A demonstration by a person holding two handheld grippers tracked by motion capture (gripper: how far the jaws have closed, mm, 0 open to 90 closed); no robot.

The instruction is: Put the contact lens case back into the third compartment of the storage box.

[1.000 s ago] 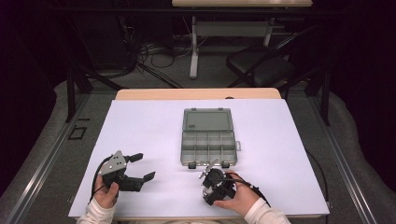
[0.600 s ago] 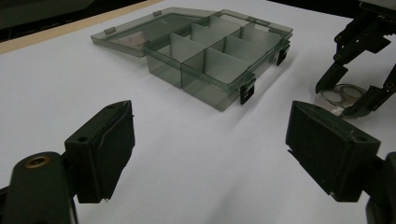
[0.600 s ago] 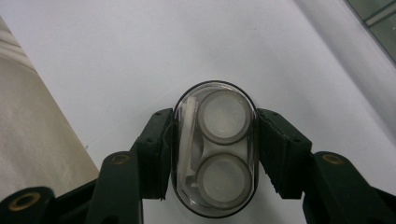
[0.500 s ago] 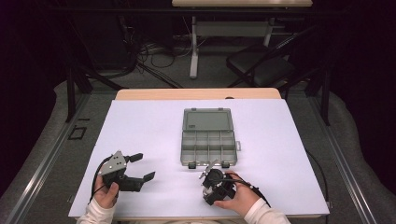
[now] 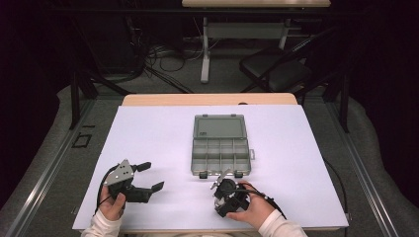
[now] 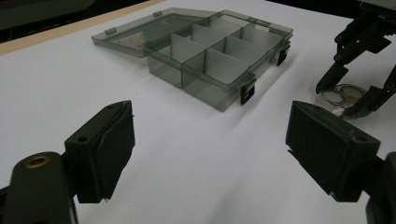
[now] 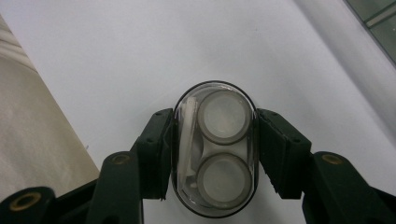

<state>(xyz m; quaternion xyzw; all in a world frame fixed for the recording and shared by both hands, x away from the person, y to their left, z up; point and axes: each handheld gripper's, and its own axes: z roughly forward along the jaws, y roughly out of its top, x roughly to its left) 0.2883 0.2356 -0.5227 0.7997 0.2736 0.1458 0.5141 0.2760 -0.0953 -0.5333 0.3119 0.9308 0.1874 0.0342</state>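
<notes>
Clear plastic oval case point(image 7: 214, 149) sits clamped between your right gripper's point(image 7: 214, 154) jaws, low on the white table sheet point(image 5: 163, 133) just before the open grey organizer box point(image 5: 220, 145).
Nothing has shifted over the last second: your left gripper point(image 5: 148, 177) stays spread wide and empty, so lift next.

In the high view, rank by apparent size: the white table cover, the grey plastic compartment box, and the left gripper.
1. White table cover, by far the largest.
2. Grey plastic compartment box with its lid open.
3. Black left gripper, smallest, although it sits nearer the camera.
</notes>
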